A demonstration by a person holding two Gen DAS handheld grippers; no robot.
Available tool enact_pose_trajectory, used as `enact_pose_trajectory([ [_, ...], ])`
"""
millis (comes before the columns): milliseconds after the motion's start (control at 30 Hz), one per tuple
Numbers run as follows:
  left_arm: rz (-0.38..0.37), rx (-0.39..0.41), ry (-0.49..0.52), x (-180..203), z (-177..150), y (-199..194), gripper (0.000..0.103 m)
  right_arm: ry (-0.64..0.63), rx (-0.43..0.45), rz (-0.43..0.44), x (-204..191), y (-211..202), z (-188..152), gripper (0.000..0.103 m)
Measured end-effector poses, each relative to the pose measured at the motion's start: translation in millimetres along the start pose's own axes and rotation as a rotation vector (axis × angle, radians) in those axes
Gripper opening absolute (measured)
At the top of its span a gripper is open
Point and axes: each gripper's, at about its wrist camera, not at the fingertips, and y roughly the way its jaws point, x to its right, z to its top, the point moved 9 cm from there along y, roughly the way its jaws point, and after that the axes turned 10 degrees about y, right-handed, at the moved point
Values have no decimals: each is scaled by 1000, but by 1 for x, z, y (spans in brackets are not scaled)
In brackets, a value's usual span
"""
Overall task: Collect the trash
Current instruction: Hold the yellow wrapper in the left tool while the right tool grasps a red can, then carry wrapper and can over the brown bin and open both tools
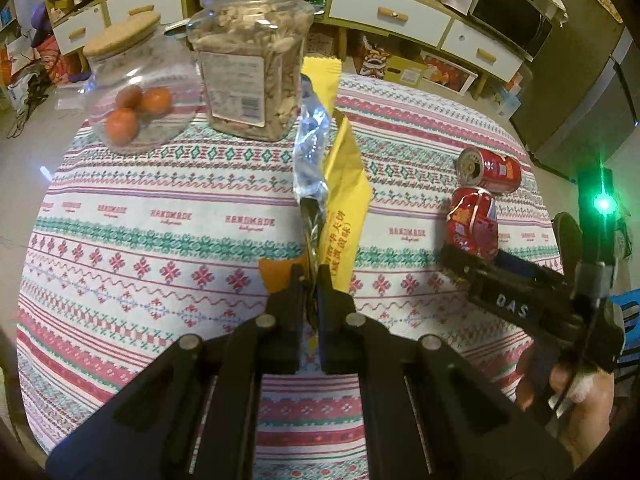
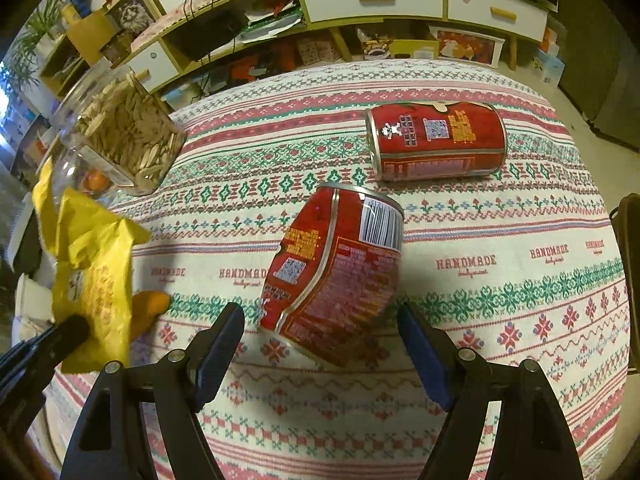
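Left gripper (image 1: 311, 280) pinches yellow wrapper (image 1: 344, 184); right gripper (image 2: 320, 320) wide, straddling dented can (image 2: 336, 272); patterned tablecloth (image 1: 160, 240).

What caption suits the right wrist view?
Open right tool nears a dented red can on the patterned tablecloth.

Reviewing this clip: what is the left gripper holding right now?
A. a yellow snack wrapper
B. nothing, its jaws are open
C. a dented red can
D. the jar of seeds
A: the left gripper has its jaws shut on the yellow snack wrapper, while the dented red can lies on the tablecloth in front of the open right gripper.
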Motion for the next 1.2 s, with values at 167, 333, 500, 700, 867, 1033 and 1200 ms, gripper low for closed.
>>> enact_pose_trajectory([
  [167, 4, -3, 9, -3, -2, 0, 7, -11, -9, -4, -1, 4, -1, 61],
  [333, 6, -1, 18, -1, -2, -1, 7, -33, 3, 20, -3, -6, 0, 60],
  [500, 6, 9, 35, 9, -2, -4, 7, -54, 21, 52, 2, -26, -2, 60],
  [700, -9, 20, 60, 30, 2, -7, 7, -42, 38, 83, 22, -56, -4, 59],
  [867, -26, 27, 90, 54, 5, -7, 7, -25, 46, 83, 48, -75, -4, 58],
  [1033, -47, 29, 113, 81, 7, -4, 7, 7, 38, 81, 77, -84, -6, 58],
  [1200, -70, 32, 140, 110, 11, -1, 7, 25, 54, 81, 97, -98, -5, 58],
])
